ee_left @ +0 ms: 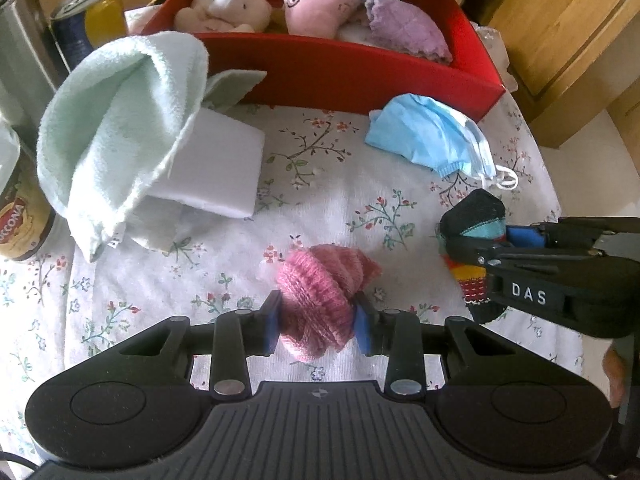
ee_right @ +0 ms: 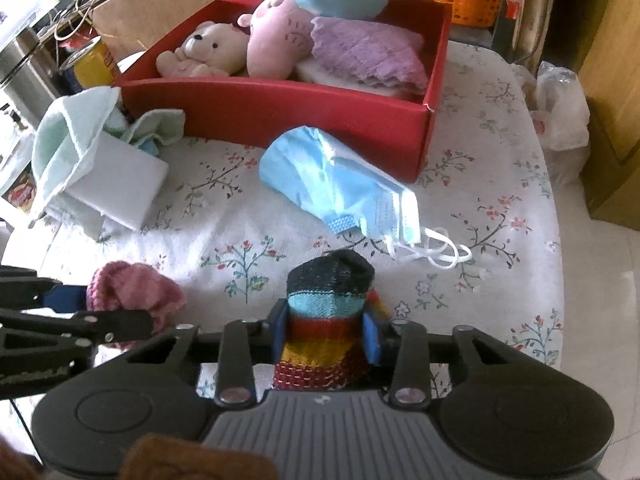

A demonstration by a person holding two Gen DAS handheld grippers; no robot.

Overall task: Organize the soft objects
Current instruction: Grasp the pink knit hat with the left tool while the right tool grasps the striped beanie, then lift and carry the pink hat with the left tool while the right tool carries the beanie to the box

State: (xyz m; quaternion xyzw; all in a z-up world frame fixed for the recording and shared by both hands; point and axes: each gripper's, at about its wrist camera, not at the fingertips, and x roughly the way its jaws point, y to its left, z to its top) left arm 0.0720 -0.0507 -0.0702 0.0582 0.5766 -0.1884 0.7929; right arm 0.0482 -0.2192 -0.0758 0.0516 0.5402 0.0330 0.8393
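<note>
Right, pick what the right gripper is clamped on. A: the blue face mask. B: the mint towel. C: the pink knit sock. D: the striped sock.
D: the right gripper has its blue pads pressed on the striped sock; the face mask lies untouched beyond it.

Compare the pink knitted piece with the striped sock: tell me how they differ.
Colour: the pink knitted piece is one dusty pink throughout; the striped sock has a dark toe and turquoise, red and yellow bands.
Knit: the pink one is chunky and ribbed, the sock finer.
Holder: the left tool grips the pink one, the right tool the sock.
Shared: both are bunched up, pinched between blue pads, outside the red box.
</note>
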